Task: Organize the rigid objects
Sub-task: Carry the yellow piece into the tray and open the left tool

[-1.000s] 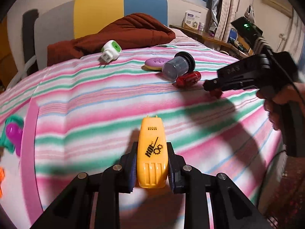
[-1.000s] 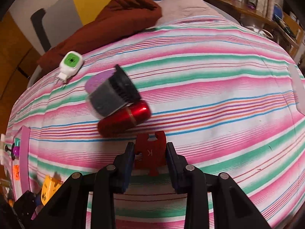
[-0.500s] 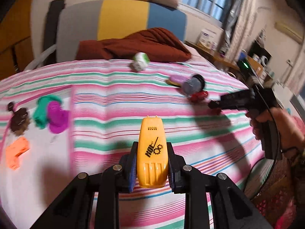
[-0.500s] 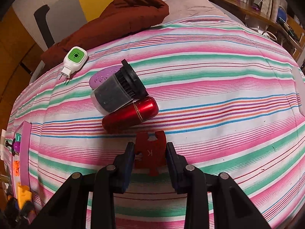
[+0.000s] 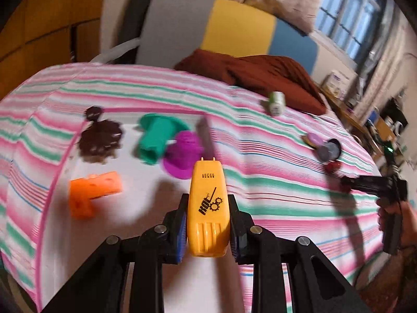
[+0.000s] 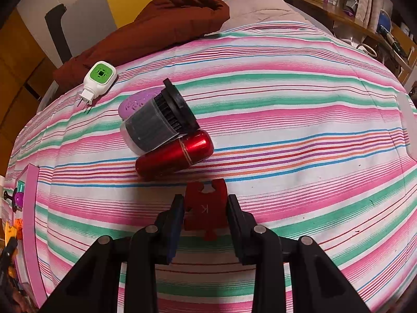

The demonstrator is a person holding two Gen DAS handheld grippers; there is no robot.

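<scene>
My left gripper (image 5: 208,223) is shut on a yellow plastic device (image 5: 207,208) and holds it above a white mat with a pink border (image 5: 135,208). On the mat lie an orange block (image 5: 91,193), a teal piece (image 5: 156,138), a magenta piece (image 5: 183,156) and a brown piece (image 5: 100,140). My right gripper (image 6: 204,208) is shut on a red puzzle piece (image 6: 204,206), just short of a red cylinder (image 6: 174,156) and a grey-black canister (image 6: 159,125). The right gripper also shows in the left wrist view (image 5: 375,185).
A purple oval (image 6: 133,103) lies behind the canister and a white-green plug-in device (image 6: 100,78) farther left. A brown quilt (image 6: 146,31) lies at the bed's head. A cluttered shelf (image 6: 351,13) runs along the right. The striped sheet (image 6: 286,130) covers the bed.
My left gripper swung left with the yellow device, from over the striped sheet to over the white mat. My right gripper moved slightly closer to the red cylinder, still holding the puzzle piece.
</scene>
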